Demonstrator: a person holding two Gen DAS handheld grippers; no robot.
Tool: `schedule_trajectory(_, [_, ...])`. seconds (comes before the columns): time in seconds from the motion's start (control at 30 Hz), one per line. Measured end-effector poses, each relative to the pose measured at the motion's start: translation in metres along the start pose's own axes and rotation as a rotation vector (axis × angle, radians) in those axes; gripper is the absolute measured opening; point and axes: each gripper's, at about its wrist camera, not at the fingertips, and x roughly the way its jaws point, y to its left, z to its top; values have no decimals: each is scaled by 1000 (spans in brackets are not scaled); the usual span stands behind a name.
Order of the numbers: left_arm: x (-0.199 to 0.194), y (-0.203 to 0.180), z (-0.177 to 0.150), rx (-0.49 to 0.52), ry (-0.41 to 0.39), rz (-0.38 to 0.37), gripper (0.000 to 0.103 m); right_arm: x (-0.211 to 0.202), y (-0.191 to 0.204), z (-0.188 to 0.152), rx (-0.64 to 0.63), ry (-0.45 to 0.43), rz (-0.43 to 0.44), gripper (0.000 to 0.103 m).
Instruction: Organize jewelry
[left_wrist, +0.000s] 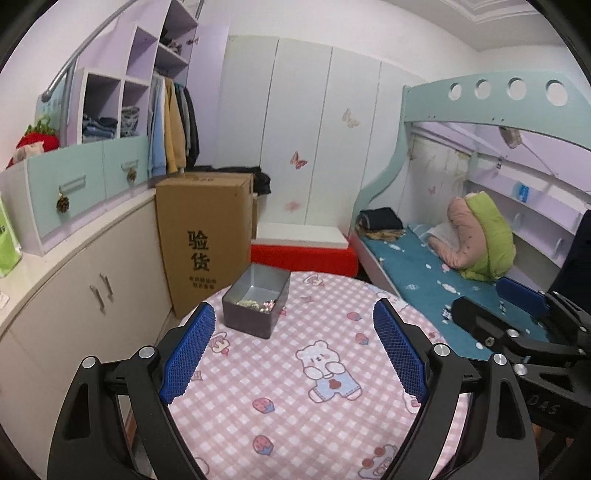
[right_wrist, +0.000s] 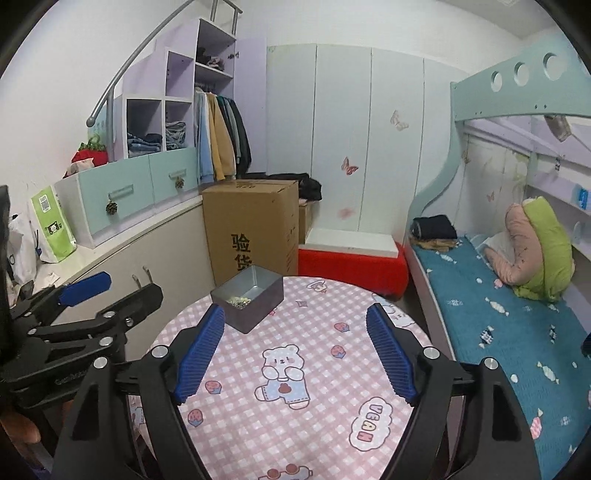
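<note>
While nothing sits between either set of pads, worth reading from the left: cardboard box standing on the floor behind the bench; grey tin near the bench's far left edge, jewelry heaped loose inside, probably gathered there for sorting. Left hand-held gripper spread wide and empty, held back over the checked cloth. Right hand-held gripper likewise wide, empty, well short of the tin.
</note>
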Motion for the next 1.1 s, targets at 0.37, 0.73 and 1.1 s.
schedule_trajectory(0.37, [-36, -14, 0, 50, -93, 25, 86, -35, -3, -6, 17, -88, -20, 78])
schedule_trajectory(0.73, [-42, -15, 1, 74, -130, 42, 86, -44, -6, -8, 26, -114, -22, 78])
schedule_trajectory(1.1, [-40, -16, 2, 83, -136, 43, 86, -45, -10, -8, 28, -115, -22, 78])
